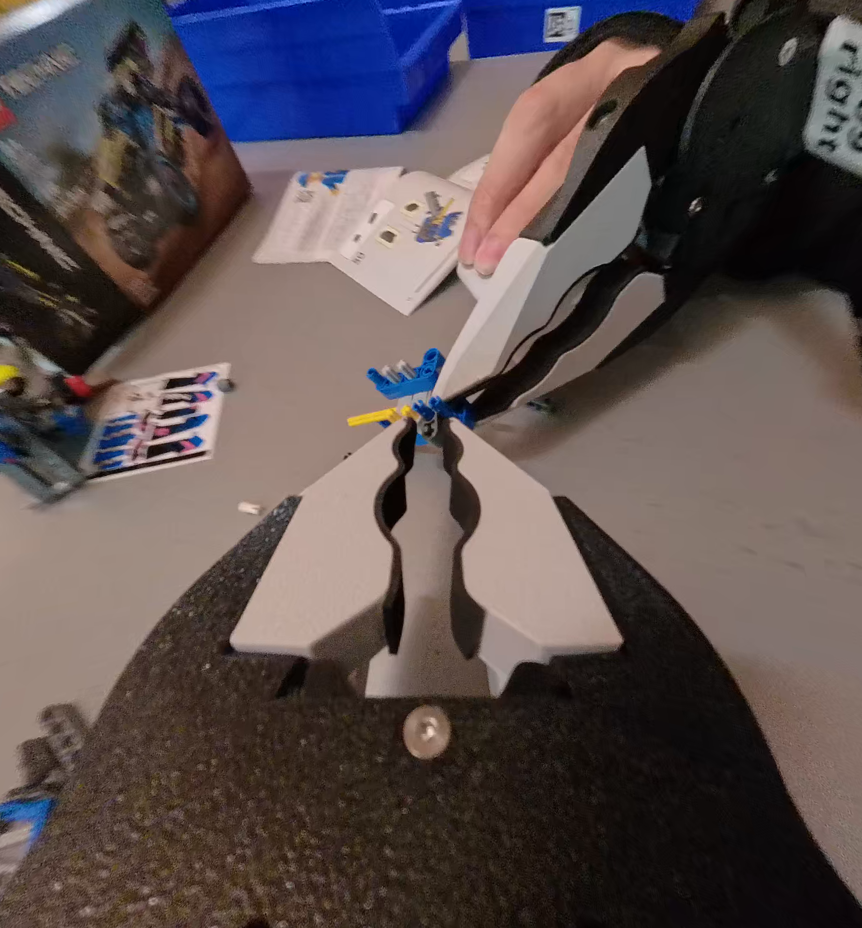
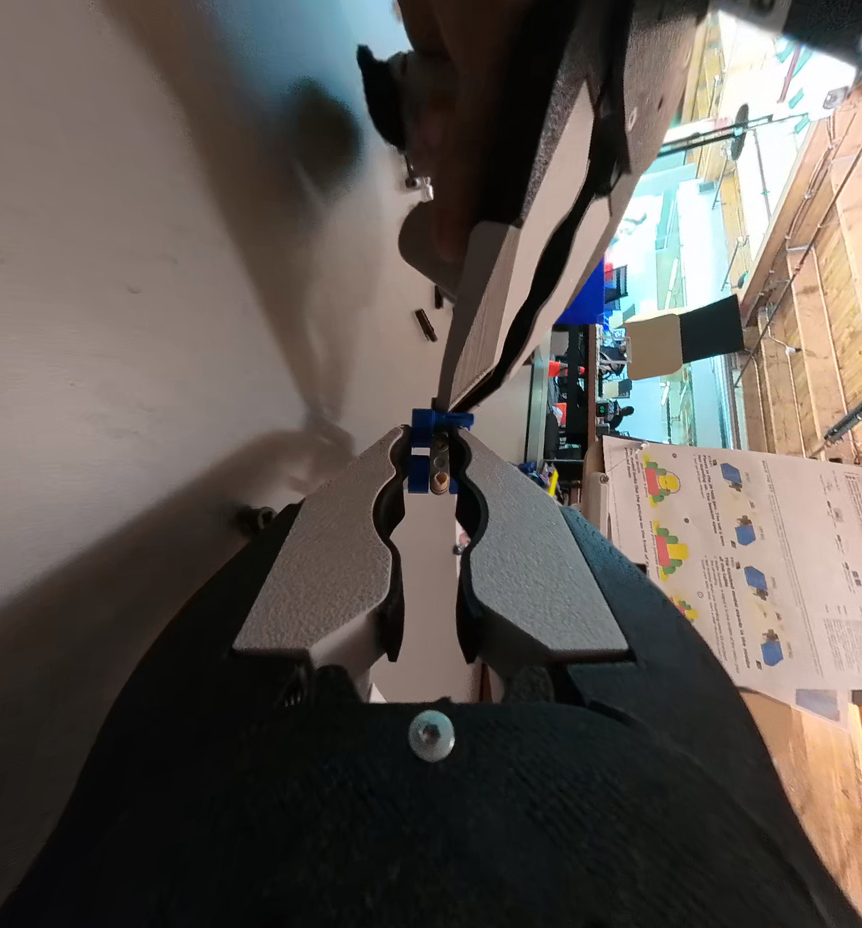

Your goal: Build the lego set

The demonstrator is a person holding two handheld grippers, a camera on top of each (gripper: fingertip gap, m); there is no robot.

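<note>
Both tools pinched shut tip to tip on small blue-and-yellow assembly [image 1: 411, 396] above tabletop [image 1: 268, 502]: left tool [image 1: 426, 434] steadying, right tool [image 1: 461, 401] apparently seating a part.

— What sits along the top of the left wrist view?
— Blue plastic bins [image 1: 313, 65], upper centre, on the grey table [image 1: 117, 577].
— And in the right wrist view?
— At right, a printed sheet [image 2: 750, 567] with coloured diagrams; above it wooden boards [image 2: 820, 326]; a tan and black chair [image 2: 680, 341] at centre right.
</note>
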